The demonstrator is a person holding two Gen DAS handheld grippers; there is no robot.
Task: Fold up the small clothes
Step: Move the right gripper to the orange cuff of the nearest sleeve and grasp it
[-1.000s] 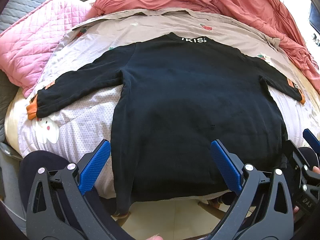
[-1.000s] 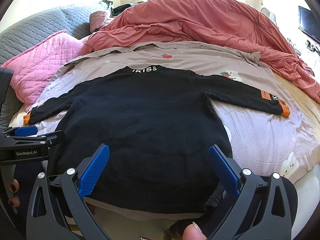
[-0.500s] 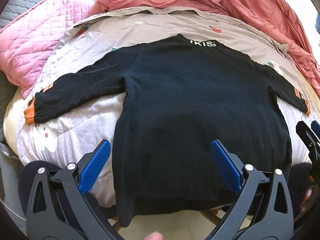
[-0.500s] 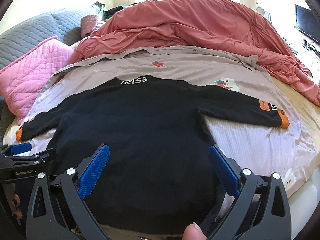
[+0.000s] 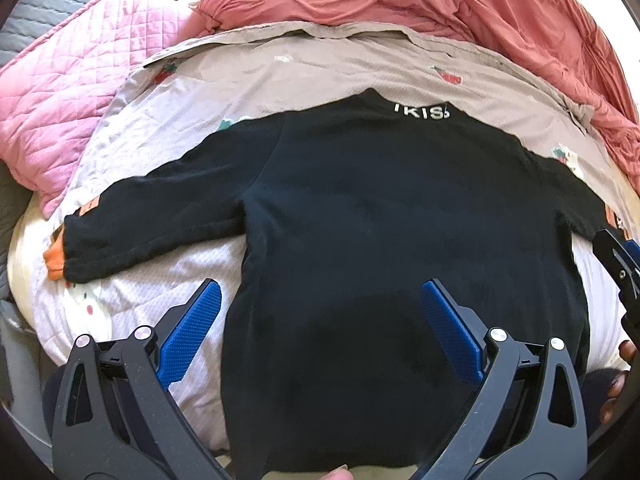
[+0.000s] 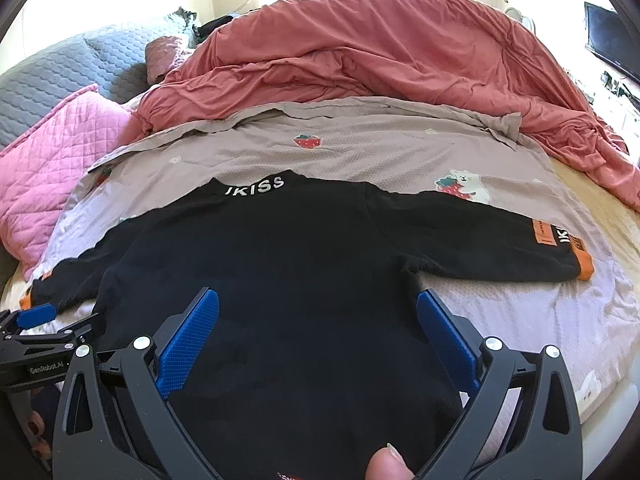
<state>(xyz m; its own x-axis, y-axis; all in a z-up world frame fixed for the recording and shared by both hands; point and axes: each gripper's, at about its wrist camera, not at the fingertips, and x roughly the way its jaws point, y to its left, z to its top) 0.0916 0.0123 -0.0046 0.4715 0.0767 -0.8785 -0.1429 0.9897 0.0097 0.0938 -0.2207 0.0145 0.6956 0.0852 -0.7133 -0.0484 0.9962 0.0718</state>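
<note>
I had pushed both grippers forward over the black long-sleeved sweatshirt (image 5: 392, 248); collar pointed away, sleeves spanning the bed (image 6: 520, 320) sideways, both jaws wide, empty.

Black sweater (image 6: 288, 264) between the fingers, white lettering, orange cuffs. Beyond lay a strawberry-print sheet (image 6: 360, 148); the duvet (image 6: 392, 48) was salmon.

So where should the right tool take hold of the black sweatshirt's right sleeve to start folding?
Probably at the orange cuff, coming from the outer right side. The black sweatshirt lies flat and spread on the strawberry-print sheet, and that sleeve sticks straight out, its end free, so the right tool, now open, can carry it inward.
</note>
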